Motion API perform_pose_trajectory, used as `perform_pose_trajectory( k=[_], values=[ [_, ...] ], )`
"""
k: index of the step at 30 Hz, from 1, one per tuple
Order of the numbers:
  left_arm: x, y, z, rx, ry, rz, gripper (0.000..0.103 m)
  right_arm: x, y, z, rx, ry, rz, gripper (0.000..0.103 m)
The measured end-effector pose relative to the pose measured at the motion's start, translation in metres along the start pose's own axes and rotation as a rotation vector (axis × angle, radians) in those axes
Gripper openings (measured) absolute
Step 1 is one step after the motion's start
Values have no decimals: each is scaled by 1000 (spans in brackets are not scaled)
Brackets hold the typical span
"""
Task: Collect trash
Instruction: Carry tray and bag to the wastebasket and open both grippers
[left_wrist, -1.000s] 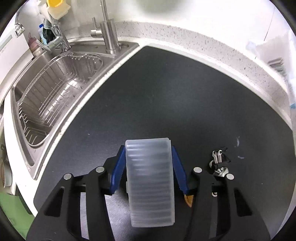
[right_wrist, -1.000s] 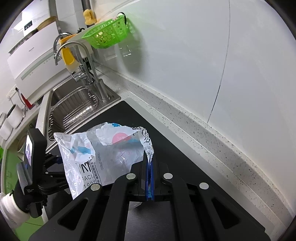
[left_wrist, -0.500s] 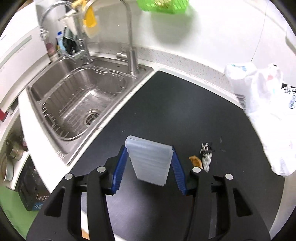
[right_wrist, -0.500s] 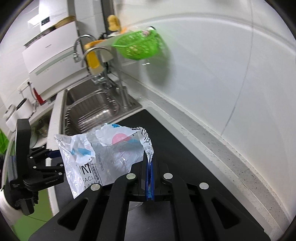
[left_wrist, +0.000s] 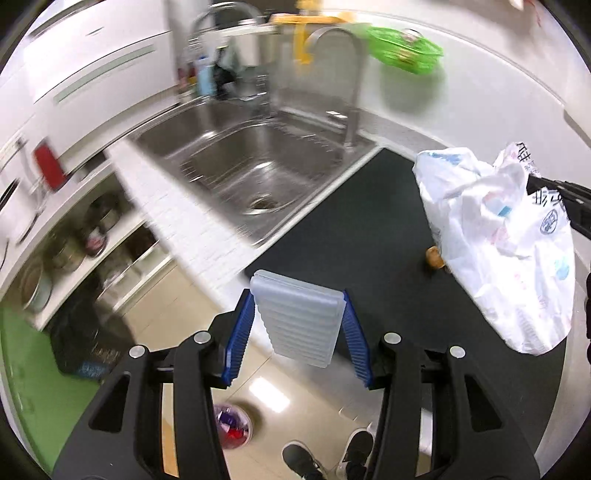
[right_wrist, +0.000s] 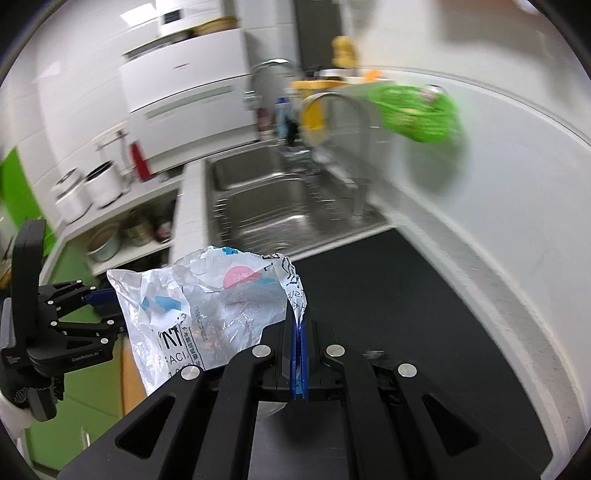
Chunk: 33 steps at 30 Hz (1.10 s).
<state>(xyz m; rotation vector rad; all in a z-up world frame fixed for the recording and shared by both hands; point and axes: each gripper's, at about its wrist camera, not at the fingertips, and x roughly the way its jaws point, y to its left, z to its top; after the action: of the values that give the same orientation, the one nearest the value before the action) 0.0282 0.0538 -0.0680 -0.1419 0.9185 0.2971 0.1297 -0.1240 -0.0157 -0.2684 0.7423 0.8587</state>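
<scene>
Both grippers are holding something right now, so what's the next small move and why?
Probably carry the ribbed plastic tray in the left gripper toward the plastic bag pinched by the right gripper and drop it in: both are lifted, side by side.

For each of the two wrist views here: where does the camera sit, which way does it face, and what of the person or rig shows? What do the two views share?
Left wrist: sits behind the left gripper, angled down past the counter edge to the floor; its fingers clamp a ribbed plastic box; the person's shoes show below.
Right wrist: sits behind the right gripper, facing along the counter toward the sink; its shut fingers pinch a plastic bag; the left gripper shows at left.
Shared: the bag, sink, green basket and dark mat.
</scene>
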Motion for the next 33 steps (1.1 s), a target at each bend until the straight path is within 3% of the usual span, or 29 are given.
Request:
perform_pose_trajectory(
  k=[8, 17, 24, 33],
  values=[
    [-37, 91, -71, -158, 26, 99, 48, 37, 105, -3, -116, 50, 144, 1],
    [-39, 174, -153, -344, 91, 173, 48, 103, 212, -28, -250, 158, 249, 1],
    [0, 228, -223, -469, 168, 184, 48, 174, 274, -68, -336, 252, 269, 1],
    [100, 276, -315, -574, 239, 167, 48, 268, 299, -141, -401, 334, 232, 1]
  ],
)
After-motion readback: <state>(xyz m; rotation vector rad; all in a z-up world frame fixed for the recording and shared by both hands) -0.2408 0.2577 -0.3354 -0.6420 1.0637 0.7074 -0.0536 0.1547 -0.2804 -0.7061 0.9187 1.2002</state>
